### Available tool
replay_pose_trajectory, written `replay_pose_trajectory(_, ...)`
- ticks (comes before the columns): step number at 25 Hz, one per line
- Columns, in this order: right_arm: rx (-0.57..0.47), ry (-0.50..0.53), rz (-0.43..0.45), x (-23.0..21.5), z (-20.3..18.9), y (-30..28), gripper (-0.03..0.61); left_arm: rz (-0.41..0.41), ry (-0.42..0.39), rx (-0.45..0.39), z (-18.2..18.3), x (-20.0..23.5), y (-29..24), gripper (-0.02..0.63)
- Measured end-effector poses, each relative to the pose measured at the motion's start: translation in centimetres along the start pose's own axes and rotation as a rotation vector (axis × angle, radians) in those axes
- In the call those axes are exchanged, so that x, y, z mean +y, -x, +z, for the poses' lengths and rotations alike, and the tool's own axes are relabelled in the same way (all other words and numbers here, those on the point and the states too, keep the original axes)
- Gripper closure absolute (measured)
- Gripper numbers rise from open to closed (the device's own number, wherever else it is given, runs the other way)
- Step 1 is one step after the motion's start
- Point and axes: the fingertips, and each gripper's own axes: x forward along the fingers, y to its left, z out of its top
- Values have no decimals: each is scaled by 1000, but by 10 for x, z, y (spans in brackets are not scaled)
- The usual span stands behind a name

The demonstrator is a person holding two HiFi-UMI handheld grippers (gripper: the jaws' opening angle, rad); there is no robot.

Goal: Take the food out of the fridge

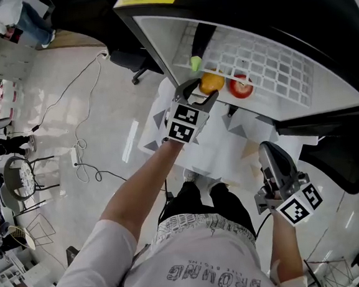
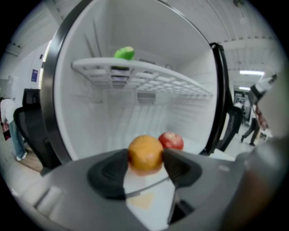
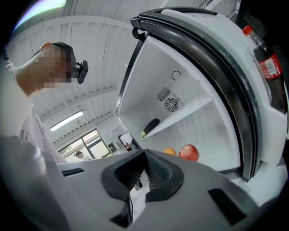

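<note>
The left gripper [image 1: 204,91] reaches into the open fridge [image 2: 158,49], its pads pressed on either side of the orange [image 2: 145,153] on the fridge floor, with the apple [image 2: 171,140] just beside it. The right gripper [image 3: 143,168] hangs back outside, jaws closed on nothing. The orange looks light, firm and round, likely to roll, so a hold across its widest part seems safest.
</note>
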Motion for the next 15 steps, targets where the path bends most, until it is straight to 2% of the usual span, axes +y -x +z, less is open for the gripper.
replay_pose_trajectory(15,-83,24,-22,34,12,22,589,-34,-16,-35,20,-14,50,362)
